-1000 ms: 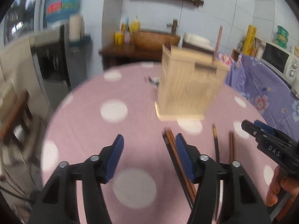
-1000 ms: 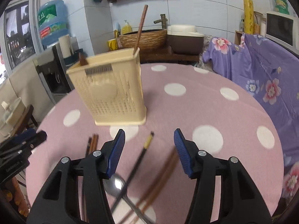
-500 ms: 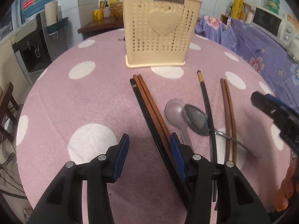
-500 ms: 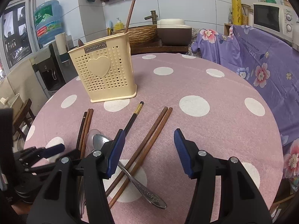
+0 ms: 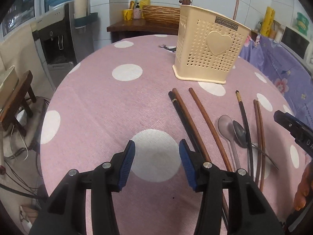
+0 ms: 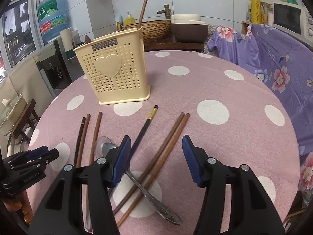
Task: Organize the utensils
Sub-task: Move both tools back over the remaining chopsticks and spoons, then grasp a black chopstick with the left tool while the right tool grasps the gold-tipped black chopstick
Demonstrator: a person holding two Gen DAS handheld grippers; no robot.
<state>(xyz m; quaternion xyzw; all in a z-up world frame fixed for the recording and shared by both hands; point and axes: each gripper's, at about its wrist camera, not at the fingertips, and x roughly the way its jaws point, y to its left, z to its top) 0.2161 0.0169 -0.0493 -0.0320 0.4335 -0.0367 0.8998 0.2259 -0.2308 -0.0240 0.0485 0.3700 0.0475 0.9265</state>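
Note:
A cream perforated utensil holder [image 5: 209,52] [image 6: 115,74] stands on the pink dotted table with one brown chopstick [image 6: 143,7] upright in it. In front of it lie a black and a brown chopstick together [image 5: 185,115], a single brown one [image 5: 207,121], a black gold-banded one [image 6: 144,129], a brown pair [image 6: 168,141], a clear spoon [image 5: 225,125] and a metal spoon [image 6: 154,197]. My left gripper [image 5: 157,156] is open over a white dot, left of the chopsticks. My right gripper [image 6: 156,150] is open above the brown pair, holding nothing.
The round table's edge [image 5: 49,117] drops off at left toward a wooden stool [image 5: 15,98] and a water dispenser [image 5: 56,37]. A purple flowered cloth [image 6: 273,58] covers furniture on the right. A sink counter [image 6: 172,37] stands behind the table.
My left gripper tilted down from the holder and shifted left off the chopsticks; one brown chopstick now lies apart from the black and brown pair. My right gripper sank closer over the brown pair.

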